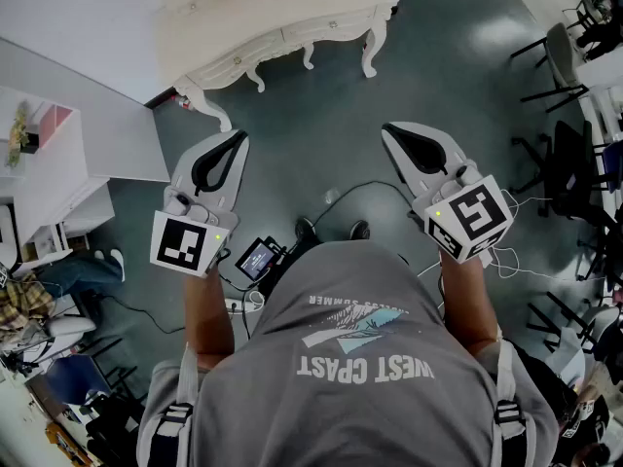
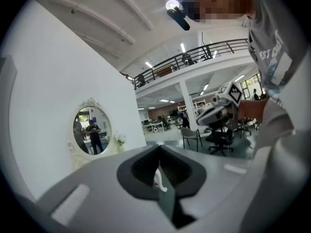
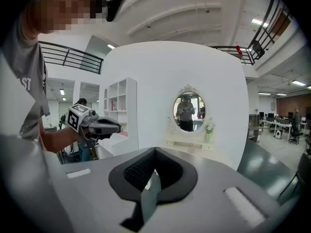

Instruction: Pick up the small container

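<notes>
Small container: cannot tell where. Left gripper (image 1: 232, 149) and right gripper (image 1: 401, 136) both closed, empty, facing white bench (image 1: 292, 35).

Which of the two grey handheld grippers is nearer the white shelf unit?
The left gripper, on the white shelf unit's side; the right gripper is held toward the black office chairs.

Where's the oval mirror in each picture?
Head view: the mirror can't be made out from above; only the white dressing table under it shows, top centre.
Left gripper view: the oval mirror is at middle left.
Right gripper view: it is just right of centre, above the table.
Shared landmark: the white dressing table.
</notes>
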Motion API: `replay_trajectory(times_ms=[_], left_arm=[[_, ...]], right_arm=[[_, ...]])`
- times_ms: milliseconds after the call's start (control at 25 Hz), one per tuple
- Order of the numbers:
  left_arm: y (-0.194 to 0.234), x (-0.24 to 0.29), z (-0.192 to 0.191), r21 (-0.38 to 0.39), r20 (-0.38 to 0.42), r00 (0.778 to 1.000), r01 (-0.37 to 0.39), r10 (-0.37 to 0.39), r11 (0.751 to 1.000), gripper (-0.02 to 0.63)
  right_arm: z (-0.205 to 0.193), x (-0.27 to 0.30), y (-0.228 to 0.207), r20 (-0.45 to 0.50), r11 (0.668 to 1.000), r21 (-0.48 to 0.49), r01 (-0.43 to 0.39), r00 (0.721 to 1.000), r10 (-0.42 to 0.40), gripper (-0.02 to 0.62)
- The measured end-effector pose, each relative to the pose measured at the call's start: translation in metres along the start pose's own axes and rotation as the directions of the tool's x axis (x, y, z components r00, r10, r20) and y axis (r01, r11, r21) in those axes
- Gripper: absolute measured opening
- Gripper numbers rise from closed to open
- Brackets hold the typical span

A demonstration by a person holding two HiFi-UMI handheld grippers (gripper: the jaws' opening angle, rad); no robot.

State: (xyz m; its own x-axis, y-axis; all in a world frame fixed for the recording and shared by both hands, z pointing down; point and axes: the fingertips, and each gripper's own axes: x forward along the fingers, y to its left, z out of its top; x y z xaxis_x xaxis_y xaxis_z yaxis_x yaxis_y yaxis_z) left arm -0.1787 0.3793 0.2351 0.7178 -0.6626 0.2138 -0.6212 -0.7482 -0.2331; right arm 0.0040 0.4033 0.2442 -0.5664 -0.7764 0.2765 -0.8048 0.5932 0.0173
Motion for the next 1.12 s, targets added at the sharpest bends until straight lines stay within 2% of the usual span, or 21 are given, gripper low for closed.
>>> replay_trajectory(times_ms=[360,720,920,1120], left_arm=[[0.002,-0.013,-0.010,-0.013,-0.008,1.000,0.013,-0.013,1.000,0.002],[0.019,-0.024,-0.019,-0.017,0.004,1.000,0.028,-0.028,0.999,0.002],[0.037,-0.029,-0.033,-0.019,0.007,0.999,0.050,-0.050,0.999,0.002],[0.037,-0.025,-0.032,-0.011,0.018,0.997,0.077,-0.077,0.997,0.002]], right_arm=[[-0.001,0.002,0.016,-0.019,1.000,0.009,0.011,1.000,-0.011,0.000],[0.006,0.018,0.032,0.004,0.999,0.040,0.015,1.000,-0.016,0.002],[0.011,0.038,0.041,0.017,0.998,0.053,0.040,0.999,-0.041,0.002],[0.012,0.042,0.042,0.016,0.998,0.049,0.047,0.999,-0.047,0.002]])
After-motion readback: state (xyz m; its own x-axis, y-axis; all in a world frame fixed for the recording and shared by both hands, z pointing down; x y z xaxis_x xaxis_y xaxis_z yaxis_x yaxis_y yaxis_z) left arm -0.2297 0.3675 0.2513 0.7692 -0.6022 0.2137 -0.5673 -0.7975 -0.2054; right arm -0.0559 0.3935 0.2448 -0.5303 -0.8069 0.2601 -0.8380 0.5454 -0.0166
